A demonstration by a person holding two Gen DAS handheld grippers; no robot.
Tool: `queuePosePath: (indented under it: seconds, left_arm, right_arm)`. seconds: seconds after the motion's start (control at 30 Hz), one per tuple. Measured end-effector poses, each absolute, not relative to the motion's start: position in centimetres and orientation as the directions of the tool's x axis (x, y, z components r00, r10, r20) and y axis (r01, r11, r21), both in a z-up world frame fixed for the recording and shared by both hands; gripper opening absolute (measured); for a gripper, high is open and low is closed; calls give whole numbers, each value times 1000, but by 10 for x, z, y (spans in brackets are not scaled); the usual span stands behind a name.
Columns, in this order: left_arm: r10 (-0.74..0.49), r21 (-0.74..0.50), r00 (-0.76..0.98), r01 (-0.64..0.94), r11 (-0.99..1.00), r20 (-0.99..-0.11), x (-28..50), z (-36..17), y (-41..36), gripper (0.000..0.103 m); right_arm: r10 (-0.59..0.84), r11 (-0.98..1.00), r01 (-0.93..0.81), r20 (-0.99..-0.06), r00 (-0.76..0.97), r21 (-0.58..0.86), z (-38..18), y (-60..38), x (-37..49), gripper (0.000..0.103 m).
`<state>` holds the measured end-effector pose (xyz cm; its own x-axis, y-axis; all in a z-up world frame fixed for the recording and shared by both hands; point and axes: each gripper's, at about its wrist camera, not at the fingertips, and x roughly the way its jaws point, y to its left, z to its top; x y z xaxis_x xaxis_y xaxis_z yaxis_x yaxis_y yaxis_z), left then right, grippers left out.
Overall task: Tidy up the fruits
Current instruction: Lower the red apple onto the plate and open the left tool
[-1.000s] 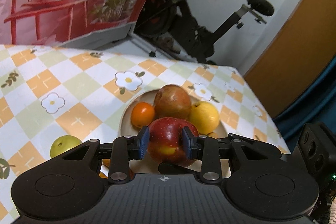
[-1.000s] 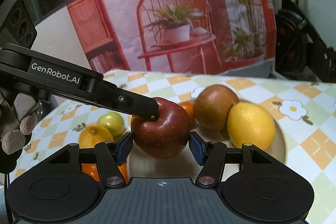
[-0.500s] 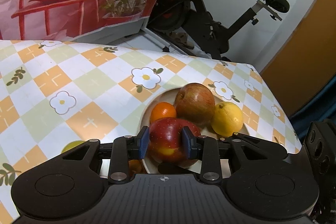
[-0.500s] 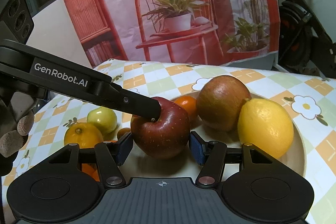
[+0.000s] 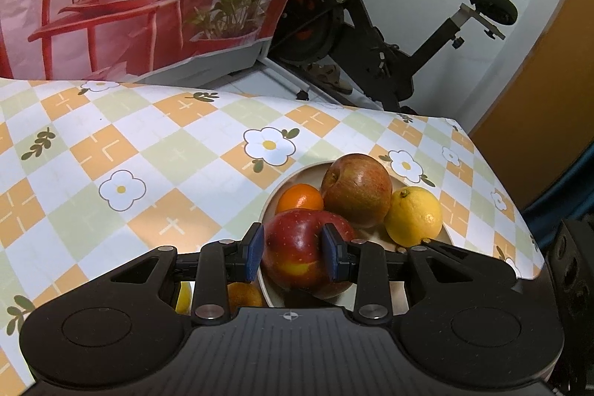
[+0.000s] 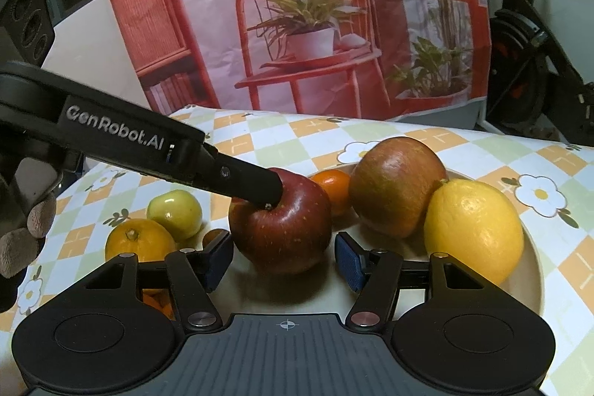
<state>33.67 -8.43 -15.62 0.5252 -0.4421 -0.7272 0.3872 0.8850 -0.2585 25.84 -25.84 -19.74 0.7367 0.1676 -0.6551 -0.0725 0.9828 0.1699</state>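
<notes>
From the left wrist camera, the left gripper (image 5: 293, 257) angles down toward the table, its 2 blue pads clamped on the top of the dark red apple (image 5: 297, 258). The apple sits at the near edge of the cream plate (image 5: 276, 190), which rests on the checkered floral tablecloth (image 5: 156, 158). Behind it on the plate are a small orange (image 5: 300, 198), a larger russet apple (image 5: 356, 190) and a lemon (image 5: 414, 216); the russet apple touches the lemon. An exercise bike (image 5: 371, 36) stands beyond the table.

From the right wrist camera, the right gripper (image 6: 284, 260) also tilts downward, with its jaws standing apart on either side of the red apple (image 6: 280, 225): the right pad shows a clear gap, the left pad lies very close. They have just opened slightly. The left gripper (image 6: 260, 186) reaches in from the left, its tip pressed at the apple's stem hollow. A gloved hand (image 6: 26, 236) holds that tool at the left edge. Left of the plate (image 6: 534, 270), a green fruit (image 6: 174, 212) and an orange (image 6: 139, 244) lie on the cloth.
</notes>
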Motion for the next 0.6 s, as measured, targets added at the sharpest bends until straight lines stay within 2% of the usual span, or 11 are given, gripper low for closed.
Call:
queuePosePath:
  seconds: [0.6]
  left_arm:
    - [-402, -213, 577, 368, 905, -711, 321, -148, -90, 36]
  right_arm:
    - [85, 985, 18, -565, 820, 173, -183, -257, 168, 57]
